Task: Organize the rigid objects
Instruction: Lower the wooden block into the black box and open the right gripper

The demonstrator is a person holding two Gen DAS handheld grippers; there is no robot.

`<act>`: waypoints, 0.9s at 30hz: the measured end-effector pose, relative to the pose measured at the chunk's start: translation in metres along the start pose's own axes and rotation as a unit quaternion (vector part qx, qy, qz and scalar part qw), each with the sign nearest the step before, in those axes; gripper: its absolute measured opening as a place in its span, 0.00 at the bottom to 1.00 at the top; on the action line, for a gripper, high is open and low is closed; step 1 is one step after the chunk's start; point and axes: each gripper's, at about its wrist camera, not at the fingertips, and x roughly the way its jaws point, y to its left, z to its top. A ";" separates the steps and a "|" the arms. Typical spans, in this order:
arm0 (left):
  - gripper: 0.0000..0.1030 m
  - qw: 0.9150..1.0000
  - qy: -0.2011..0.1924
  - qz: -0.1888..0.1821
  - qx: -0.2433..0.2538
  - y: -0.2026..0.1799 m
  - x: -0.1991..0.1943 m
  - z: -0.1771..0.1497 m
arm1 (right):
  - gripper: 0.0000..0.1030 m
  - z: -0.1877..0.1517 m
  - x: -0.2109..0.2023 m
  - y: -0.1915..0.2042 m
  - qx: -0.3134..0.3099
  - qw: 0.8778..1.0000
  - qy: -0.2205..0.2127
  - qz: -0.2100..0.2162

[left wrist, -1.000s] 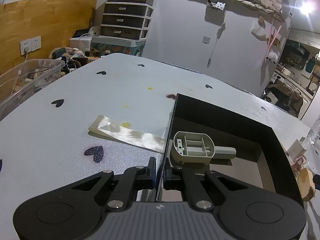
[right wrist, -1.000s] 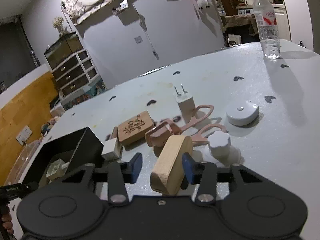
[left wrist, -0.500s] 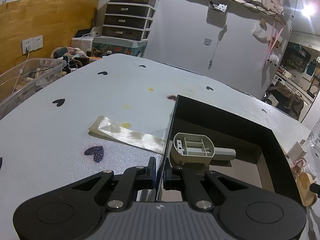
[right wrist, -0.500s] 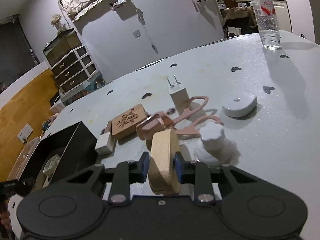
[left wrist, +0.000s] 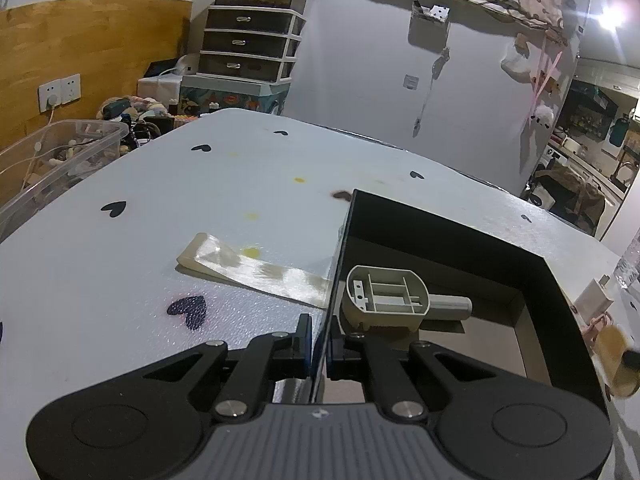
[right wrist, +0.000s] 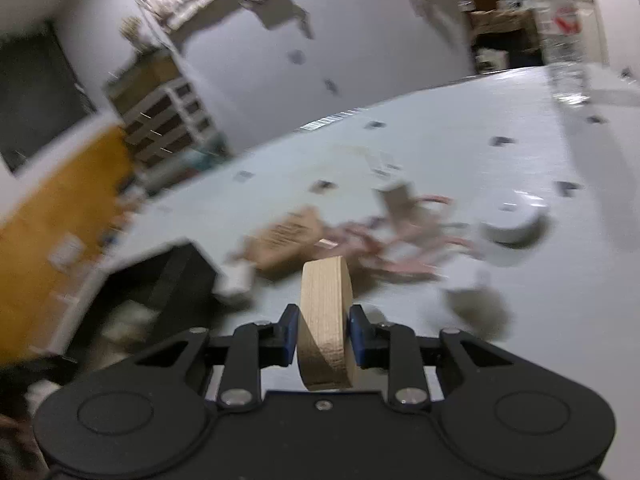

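On the left side of the tabletop (left wrist: 132, 264), a strip of glossy cream tape (left wrist: 256, 270) lies flat, its right end running up to the black box (left wrist: 460, 240). The left tool (left wrist: 319, 346) has its jaws together on the thin left wall of that box, one pad outside and one inside, near the box's near-left corner. Inside the box, toward its left wall, rests a grey plastic scoop-shaped part (left wrist: 390, 296) with a ribbed hollow head and a short round handle pointing right.

Past the box's right wall, at the right edge of the left wrist view, a white plug adapter (left wrist: 594, 300) sits on the tabletop, and just nearer is the blurred wooden block (left wrist: 614, 360).

In the right wrist view, heavily blurred, the right tool (right wrist: 324, 334) is clamped on the wooden block, a pale rounded slab standing on edge between the blue pads, raised off the tabletop; its jaws have just been closing onto it. The black box lies at the lower left of this view. Behind the block, toward the middle of the tabletop, sit a small white cube (right wrist: 236, 280), a brown engraved wooden tag (right wrist: 290, 236), pink scissors (right wrist: 400, 248) and a round white puck (right wrist: 514, 220). A clear water bottle (right wrist: 562, 32) stands near the far right edge.
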 end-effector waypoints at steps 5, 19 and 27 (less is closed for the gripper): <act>0.06 1.000 0.002 -0.006 -0.005 0.003 0.001 0.000 | 0.27 0.022 -0.002 0.036 -0.004 0.993 -0.003 0.114; 0.07 1.000 0.011 -0.012 -0.006 0.005 0.003 0.004 | 0.27 0.004 0.097 0.143 -0.022 0.947 0.213 0.237; 0.07 1.000 0.016 -0.016 -0.001 0.006 0.003 0.005 | 0.28 -0.015 0.117 0.167 -0.063 0.947 0.246 0.199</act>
